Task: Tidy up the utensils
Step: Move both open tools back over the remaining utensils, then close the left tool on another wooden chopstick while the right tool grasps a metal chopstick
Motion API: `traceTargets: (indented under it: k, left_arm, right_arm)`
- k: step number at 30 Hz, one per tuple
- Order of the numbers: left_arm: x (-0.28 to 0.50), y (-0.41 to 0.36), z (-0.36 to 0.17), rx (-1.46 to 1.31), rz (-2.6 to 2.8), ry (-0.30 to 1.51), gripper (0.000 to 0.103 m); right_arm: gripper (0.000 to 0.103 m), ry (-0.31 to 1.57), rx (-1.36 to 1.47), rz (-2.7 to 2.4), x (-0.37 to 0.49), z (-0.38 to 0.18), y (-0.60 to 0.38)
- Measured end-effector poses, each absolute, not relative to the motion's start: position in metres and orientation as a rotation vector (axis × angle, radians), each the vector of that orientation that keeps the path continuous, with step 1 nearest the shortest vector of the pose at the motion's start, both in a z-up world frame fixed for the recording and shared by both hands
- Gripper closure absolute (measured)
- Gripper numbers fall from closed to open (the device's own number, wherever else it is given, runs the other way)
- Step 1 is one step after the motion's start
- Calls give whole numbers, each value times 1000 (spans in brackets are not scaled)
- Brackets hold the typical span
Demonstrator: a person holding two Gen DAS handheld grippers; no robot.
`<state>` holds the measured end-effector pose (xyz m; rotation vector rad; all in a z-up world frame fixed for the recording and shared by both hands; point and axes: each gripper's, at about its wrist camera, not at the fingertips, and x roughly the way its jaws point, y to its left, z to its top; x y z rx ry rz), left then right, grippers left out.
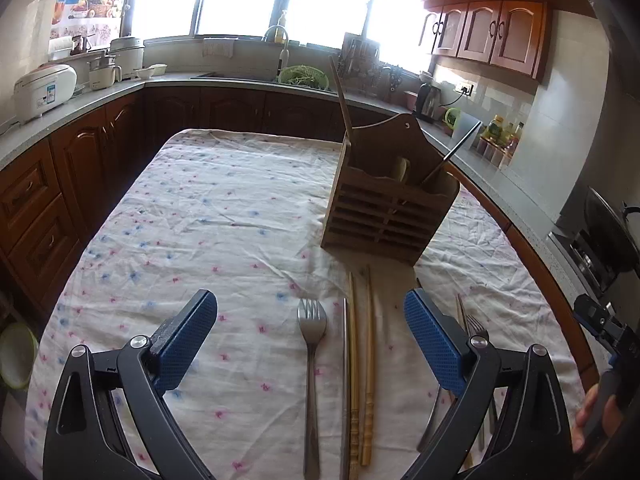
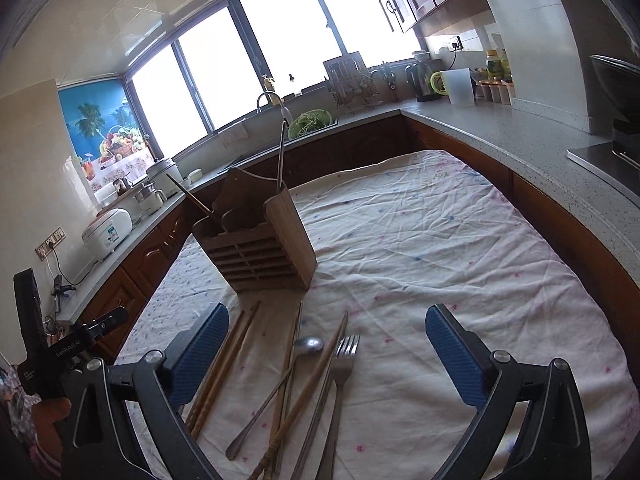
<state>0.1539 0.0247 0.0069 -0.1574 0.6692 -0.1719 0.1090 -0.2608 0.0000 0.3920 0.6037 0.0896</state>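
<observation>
A slatted wooden utensil holder (image 1: 388, 208) (image 2: 260, 248) stands on the flowered tablecloth (image 1: 224, 200). A wooden stick and a metal one lean out of it. My left gripper (image 1: 310, 308) is open above a steel fork (image 1: 312, 360), a metal chopstick (image 1: 345, 380) and a pair of wooden chopsticks (image 1: 362, 360), gripping nothing. A second fork (image 1: 476, 326) is partly hidden behind its right finger. My right gripper (image 2: 328, 316) is open too, over a spoon (image 2: 308, 346), a fork (image 2: 344, 364), one wooden chopstick (image 2: 312, 380) and thin metal chopsticks (image 2: 294, 352). None of these touch its pads.
Counters with dark cabinets (image 1: 80, 152) wrap the table on three sides. A rice cooker (image 1: 44, 88), a sink with a green colander (image 1: 304, 76), a kettle (image 2: 420, 80) and bottles sit on them. Bare cloth (image 2: 440, 220) lies right of the holder. A stove (image 1: 600, 248) is at far right.
</observation>
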Motion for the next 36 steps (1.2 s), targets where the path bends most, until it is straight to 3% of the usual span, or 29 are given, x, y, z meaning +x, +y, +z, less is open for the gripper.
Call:
traceTargets:
  k: [25, 31, 36]
  left_arm:
    - [158, 4, -20, -86, -212, 773, 6]
    - [174, 0, -23, -78, -237, 797, 7]
    - [192, -5, -25, -71, -276, 829, 19]
  right_arm:
    - [5, 699, 343, 80, 101, -29, -248]
    - [26, 730, 342, 81, 119, -30, -248]
    - [42, 755, 340, 98, 138, -33, -244]
